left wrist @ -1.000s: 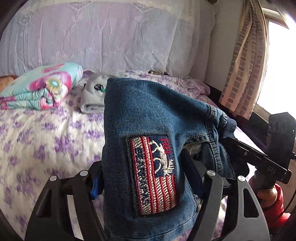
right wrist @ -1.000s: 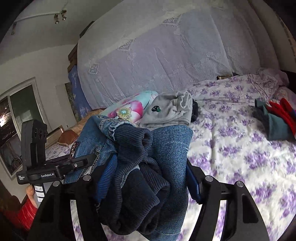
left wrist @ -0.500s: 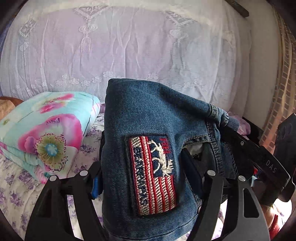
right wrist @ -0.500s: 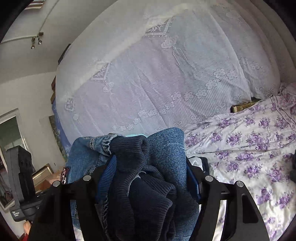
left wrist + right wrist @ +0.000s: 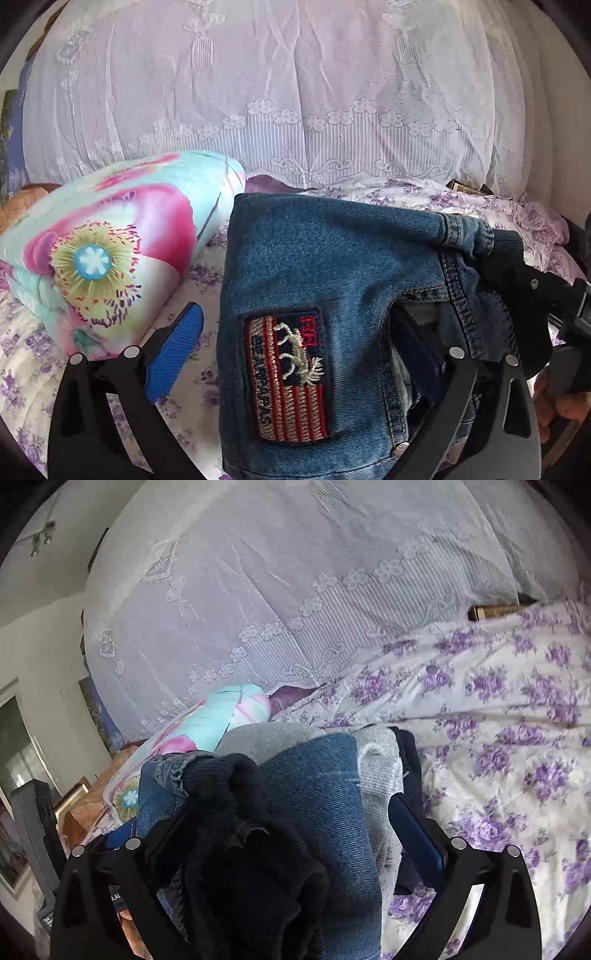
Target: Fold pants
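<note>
The folded blue denim pants, with a flag patch and a dark knit waistband, lie between the fingers of both grippers. My left gripper is open: its blue left pad stands clear of the denim. My right gripper is open too; its right pad sits apart from the denim, with grey fabric between. The pants rest on a folded grey garment on the bed.
A rolled floral quilt lies to the left. The purple-flowered bedsheet stretches right. A lace-covered headboard stands behind. A dark garment lies beside the grey one. The other gripper's body shows at far left.
Both grippers moved forward and down toward the head of the bed with the pants. Both grippers opened, letting the pants go on the grey garment.
</note>
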`<state>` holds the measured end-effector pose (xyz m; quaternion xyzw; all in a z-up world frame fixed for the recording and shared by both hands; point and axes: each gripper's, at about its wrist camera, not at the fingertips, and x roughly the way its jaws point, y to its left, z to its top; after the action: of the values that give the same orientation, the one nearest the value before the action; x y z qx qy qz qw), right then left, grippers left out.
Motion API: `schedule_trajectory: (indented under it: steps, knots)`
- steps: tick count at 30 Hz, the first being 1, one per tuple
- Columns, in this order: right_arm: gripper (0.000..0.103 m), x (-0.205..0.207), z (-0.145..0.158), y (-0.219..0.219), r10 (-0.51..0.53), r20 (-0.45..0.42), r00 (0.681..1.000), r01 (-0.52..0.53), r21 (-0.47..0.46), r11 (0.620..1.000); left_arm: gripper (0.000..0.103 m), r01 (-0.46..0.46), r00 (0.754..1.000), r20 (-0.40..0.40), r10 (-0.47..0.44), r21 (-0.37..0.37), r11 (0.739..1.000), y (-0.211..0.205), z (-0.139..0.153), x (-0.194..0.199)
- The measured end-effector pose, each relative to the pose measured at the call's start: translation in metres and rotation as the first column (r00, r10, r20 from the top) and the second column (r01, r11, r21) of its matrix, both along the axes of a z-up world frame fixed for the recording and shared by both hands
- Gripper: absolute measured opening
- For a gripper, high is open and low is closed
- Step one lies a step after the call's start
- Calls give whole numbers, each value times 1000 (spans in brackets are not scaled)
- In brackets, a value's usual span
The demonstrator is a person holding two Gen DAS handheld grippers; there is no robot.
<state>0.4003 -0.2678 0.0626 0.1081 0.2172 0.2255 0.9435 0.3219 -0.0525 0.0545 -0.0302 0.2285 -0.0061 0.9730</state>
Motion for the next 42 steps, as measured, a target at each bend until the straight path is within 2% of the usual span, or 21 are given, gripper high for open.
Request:
schedule_trajectory:
  steps: [3, 5, 8, 12, 15, 19, 23, 25, 26, 27, 28, 29, 30, 32, 34, 35, 37, 38, 40, 42]
  knots:
    - [100, -12, 11, 16, -11, 46, 999, 18, -165, 986, 96, -9, 1000, 7, 9, -41, 999, 8, 4, -15]
    - [100, -16, 8, 14, -15, 37, 999, 21, -183, 983, 97, -6, 1000, -25, 5, -71, 997, 14, 0, -18]
    - [100, -15, -5, 5, 26, -62, 998, -33, -120, 992, 97, -18, 997, -79, 12, -77, 997, 17, -15, -15]
    - [100, -14, -30, -11, 76, -189, 979, -77, 5, 997, 97, -5, 990, -142, -4, -60, 998, 10, -30, -21]
    - [100, -17, -37, -15, 97, -214, 972, -81, 82, 993, 97, -5, 993, -119, -1, -50, 999, 6, -28, -28]
    - [87, -23, -28, -5, 114, -222, 968, -93, 102, 990, 97, -20, 998, -65, 17, -47, 999, 6, -22, -32]
    - [77, -25, -14, -9, 194, -262, 946, -126, 253, 959, 96, -31, 998, -49, 27, -92, 995, 15, -15, -28]
    - [72, -18, -15, -15, 200, -286, 937, -119, 277, 953, 96, -57, 997, -59, 52, -82, 995, 16, -11, -22]
    - [72, -11, -23, -20, 173, -315, 933, -87, 269, 959, 96, -40, 995, -94, 33, -74, 996, 15, -13, -14]
    - [73, -4, -35, -24, 128, -347, 929, -49, 226, 973, 96, -9, 988, -156, -2, -72, 997, 11, -20, -3]
    - [89, 1, -48, -28, 99, -371, 923, -28, 193, 981, 99, 8, 979, -204, -23, -72, 997, 9, -30, 5]
    - [100, 3, -55, -30, 96, -369, 925, -25, 193, 981, 99, 5, 978, -206, -21, -76, 997, 7, -38, 8]
    - [100, 1, -54, -29, 101, -353, 930, -31, 197, 980, 99, -2, 982, -190, -13, -80, 997, 7, -41, 6]
    - [100, -9, -36, -20, 47, -293, 955, -19, 99, 995, 99, -6, 982, -189, -10, -85, 996, 8, -37, 6]
    - [100, -30, -9, -5, -16, -133, 991, 7, -71, 997, 99, -10, 984, -179, -12, -119, 993, 13, -35, 5]
    - [100, -43, 3, 4, -45, -41, 998, 38, -147, 988, 99, -19, 985, -171, -2, -124, 992, 14, -35, 3]
    - [100, -69, 22, 19, -54, 119, 991, 80, -220, 972, 99, -34, 990, -142, 19, -99, 995, 12, -32, -4]
    - [100, -76, 30, 26, -26, 165, 986, 65, -234, 970, 99, -42, 993, -115, 33, -74, 996, 9, -29, -10]
    - [100, -83, 33, 44, -2, 181, 983, 58, -304, 951, 99, -55, 996, -75, 53, -22, 998, 4, -26, -18]
    - [100, -64, 20, 52, -57, 115, 992, 97, -379, 920, 99, -71, 995, -73, 71, 0, 997, 3, -25, -19]
